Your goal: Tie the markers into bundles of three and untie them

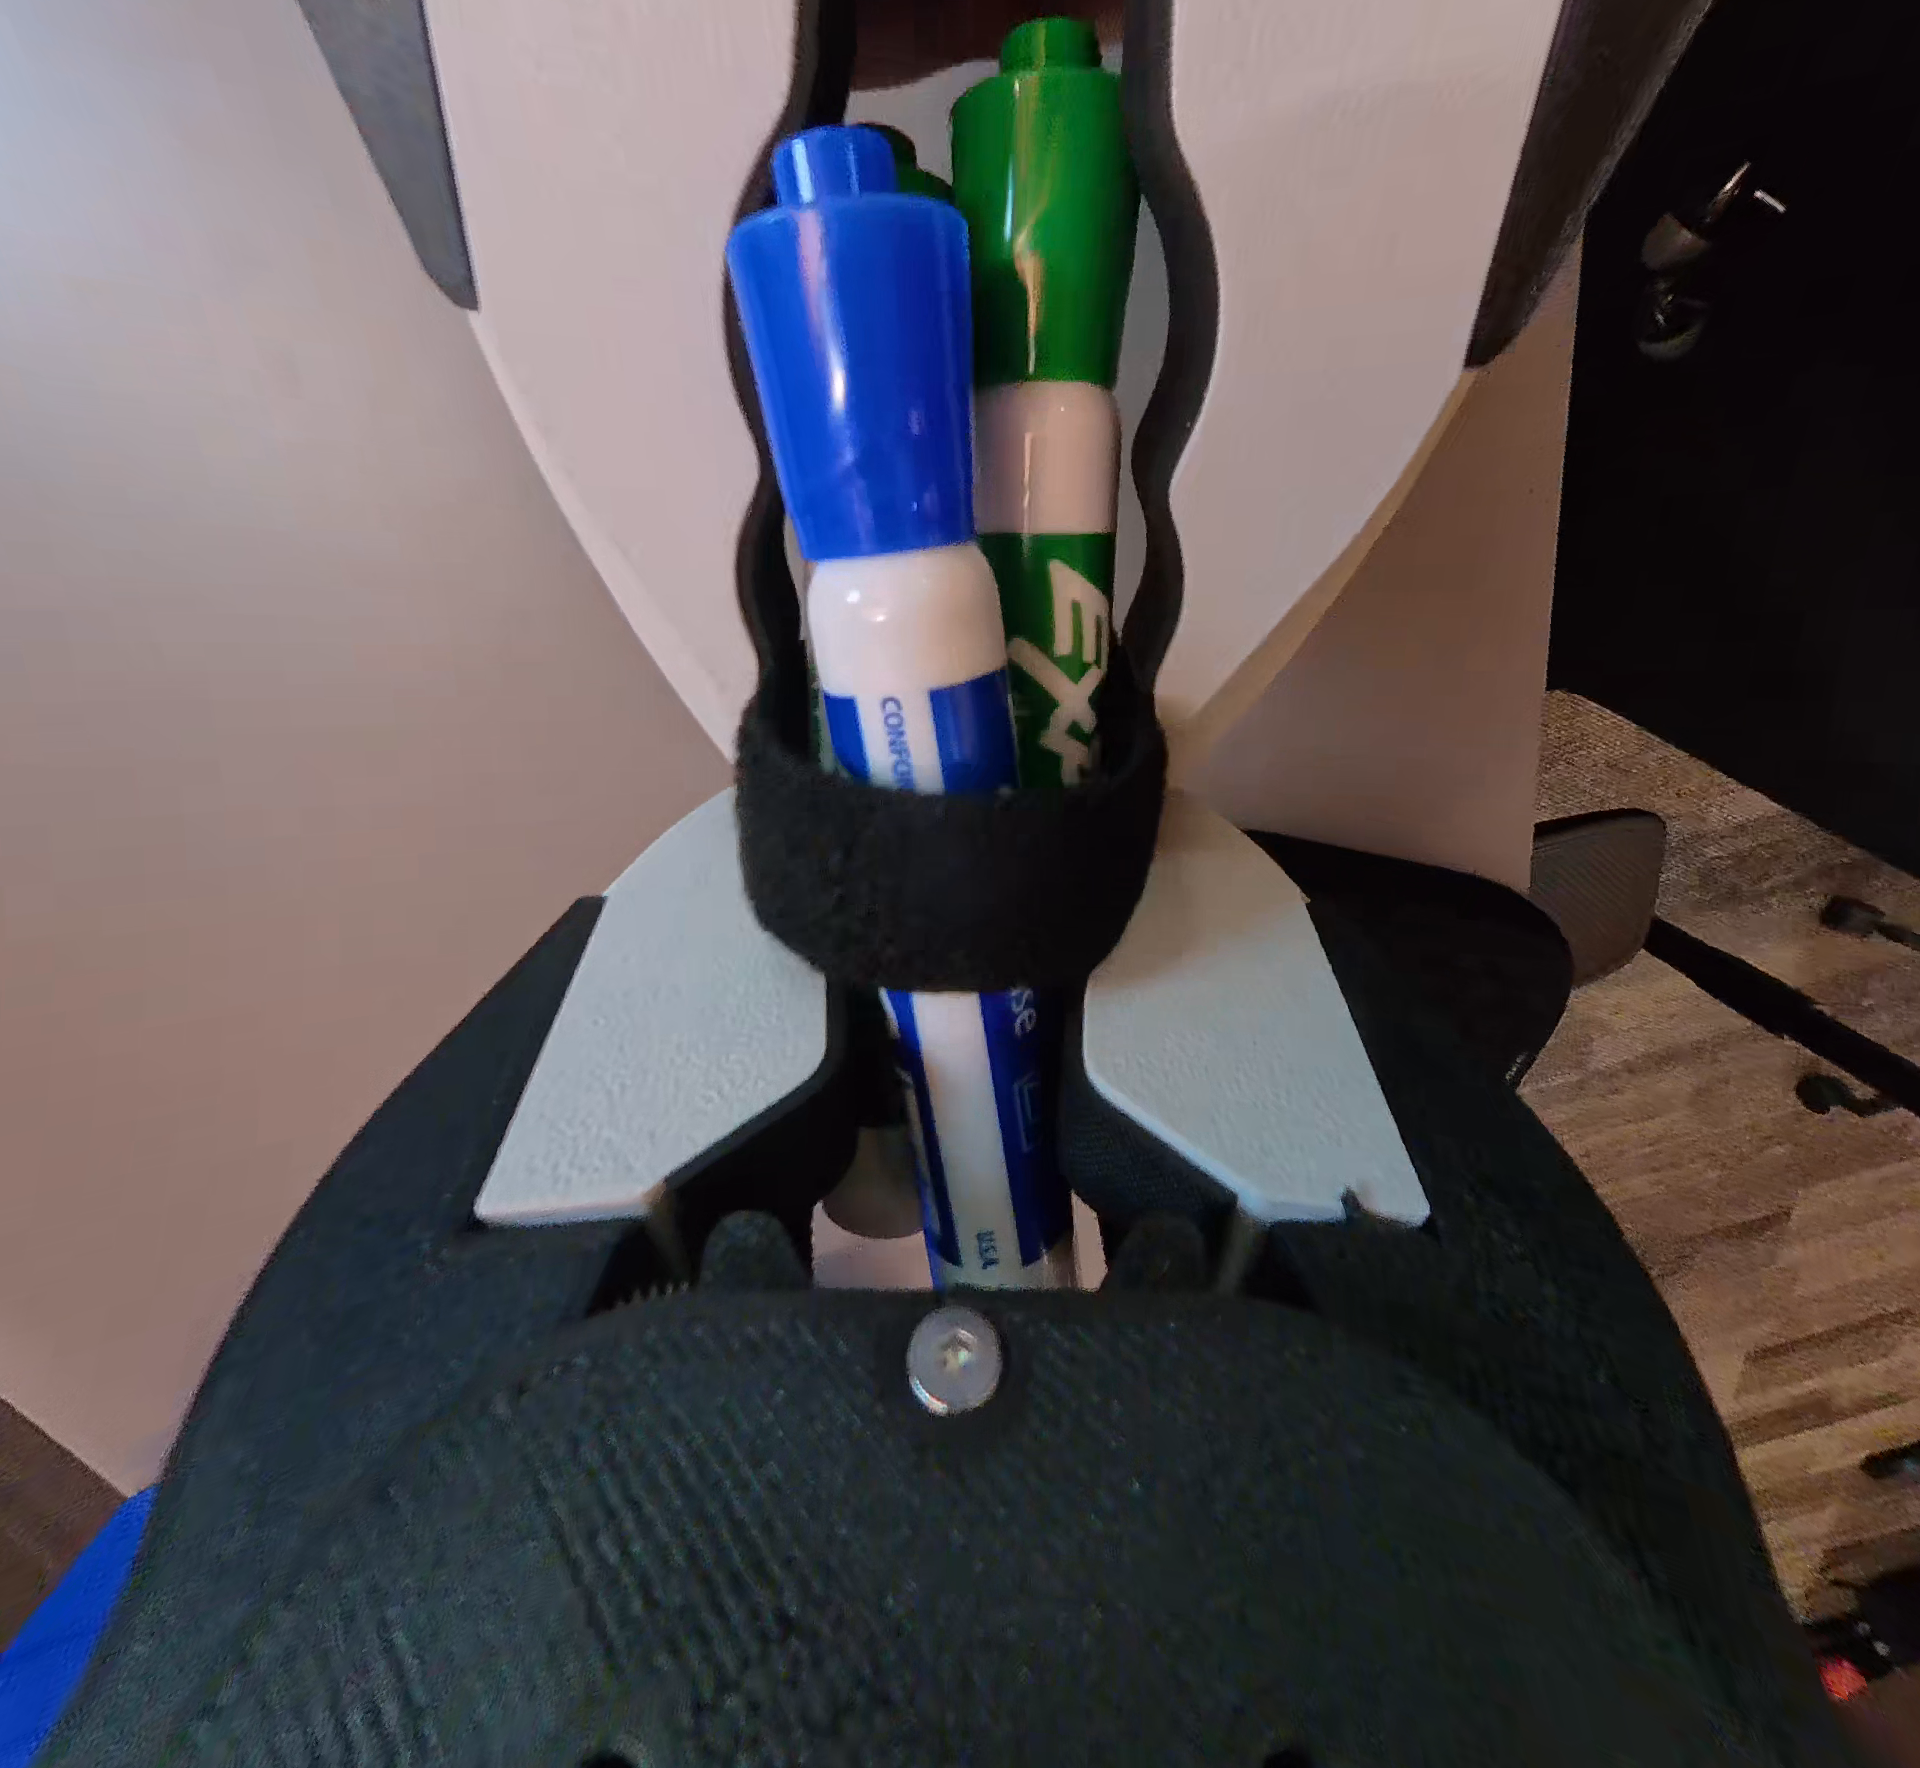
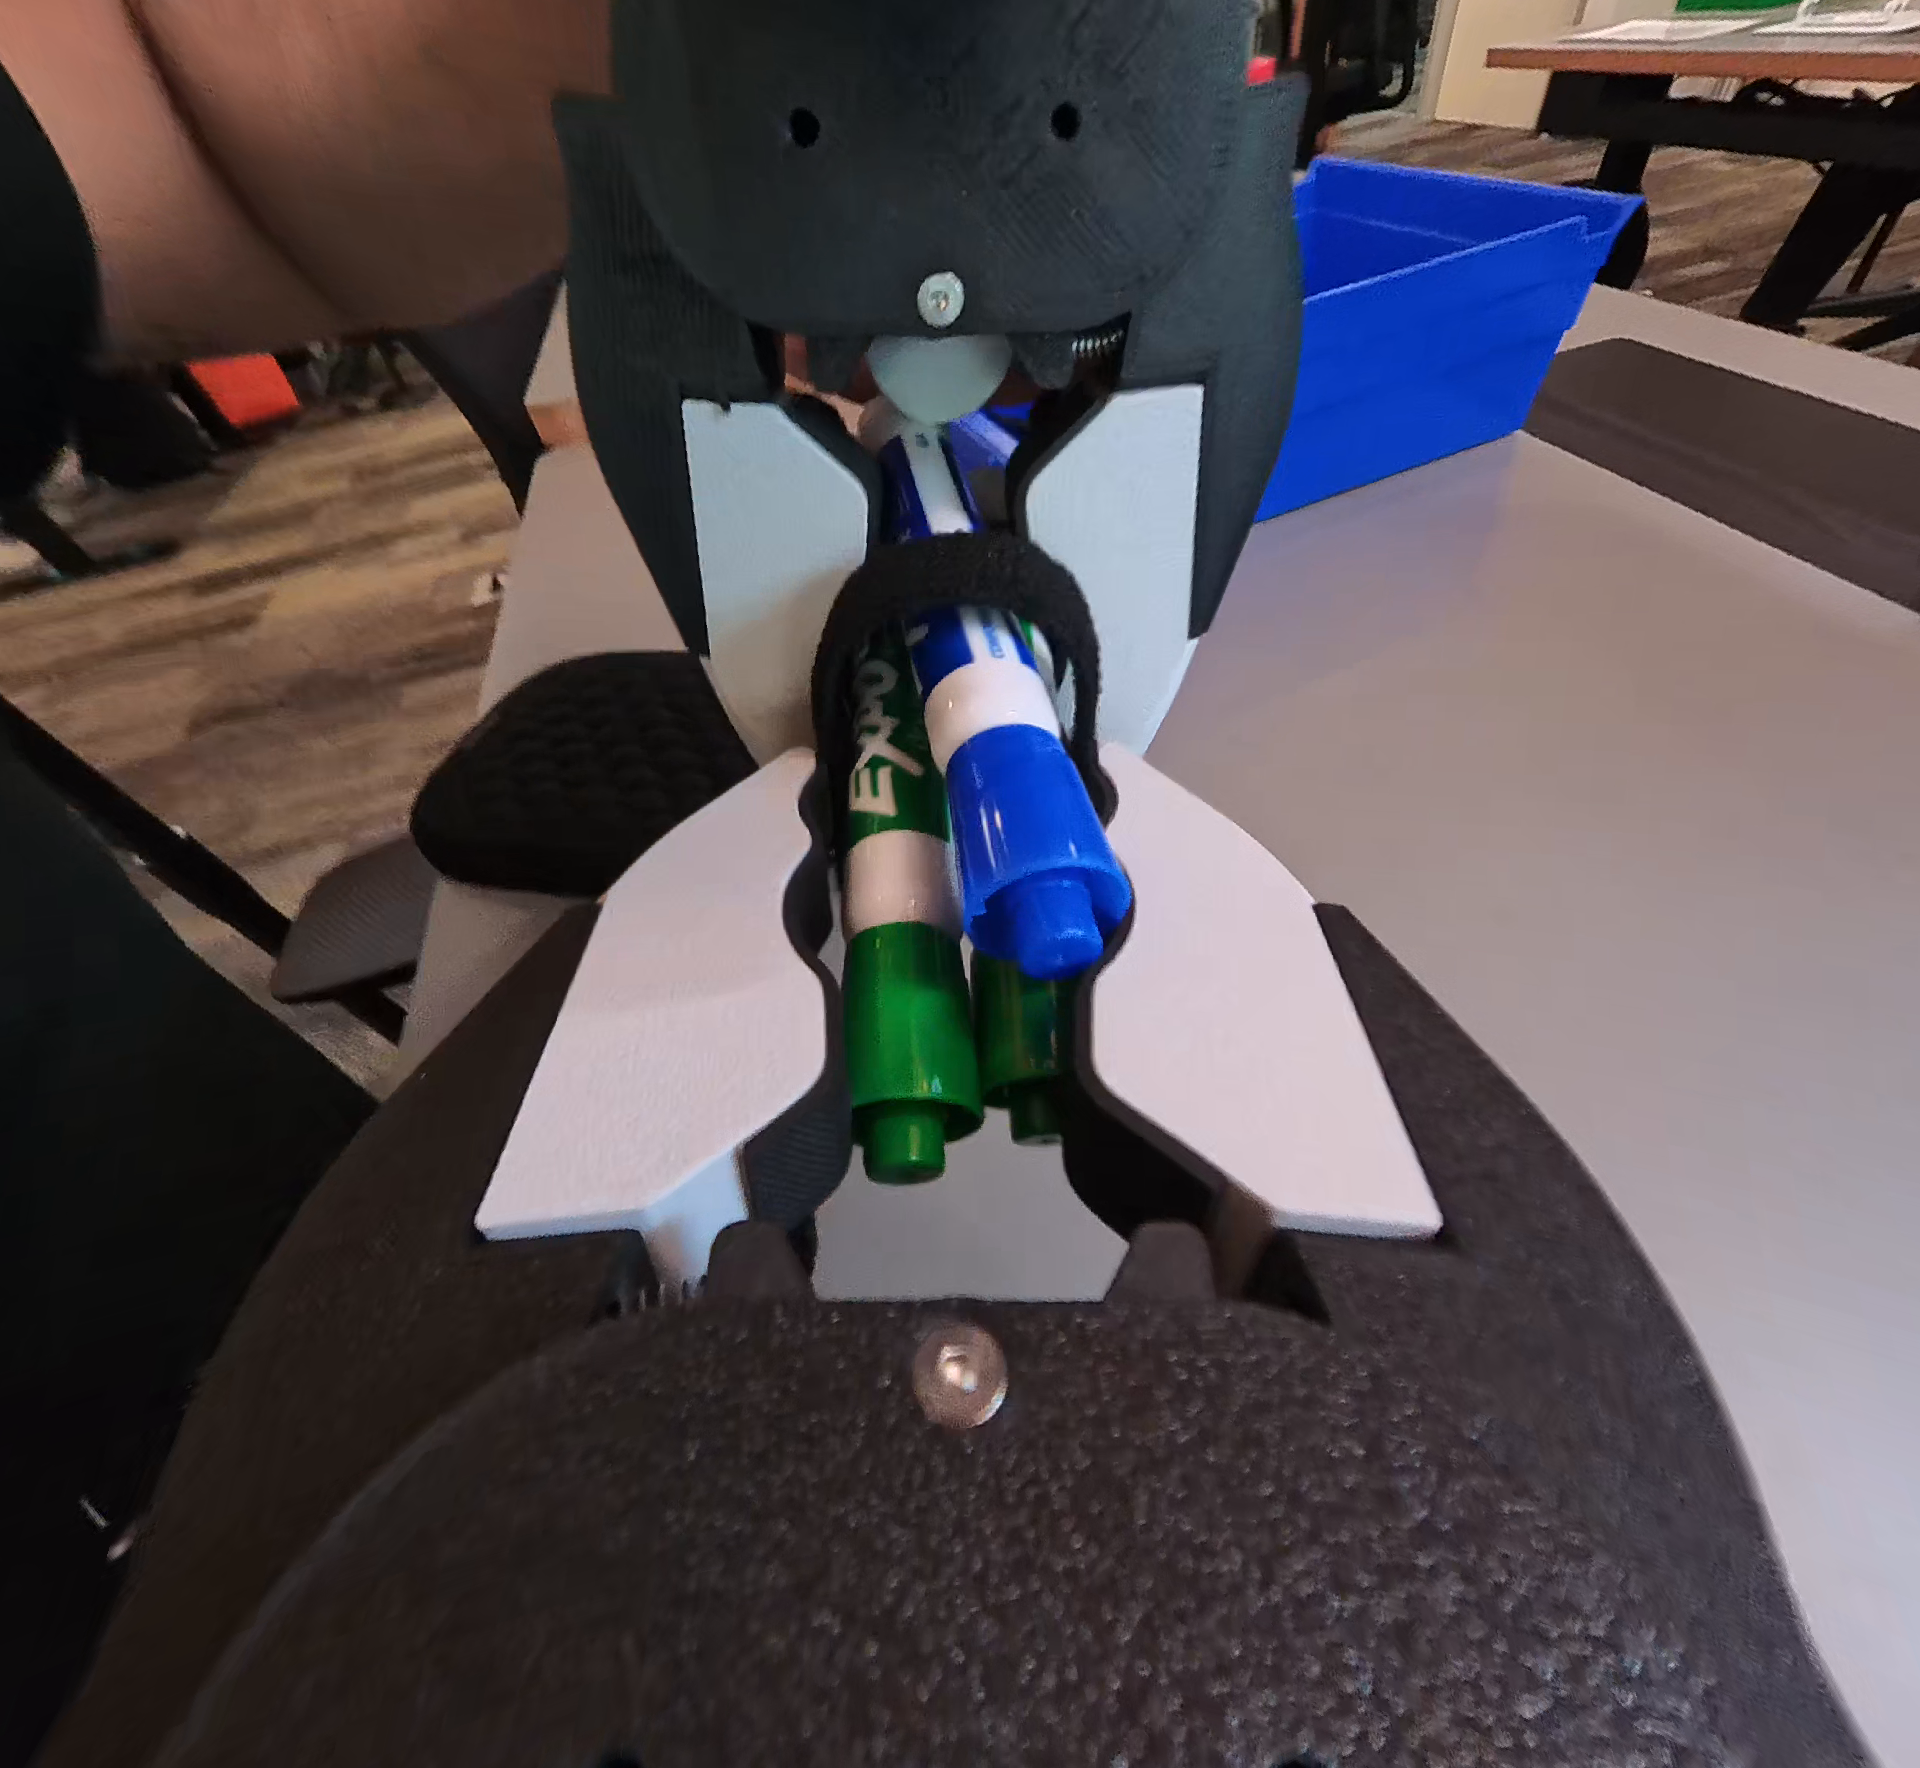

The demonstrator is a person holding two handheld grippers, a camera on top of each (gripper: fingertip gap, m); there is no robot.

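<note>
While both grippers clamp strapped markers (image 2: 966,845), blue bin (image 2: 1434,336) behind.

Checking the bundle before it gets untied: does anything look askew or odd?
The blue marker sits skewed, its cap end splaying off the two green markers. The black strap gapes as a loose loop in the right wrist view. No visible damage.
</note>
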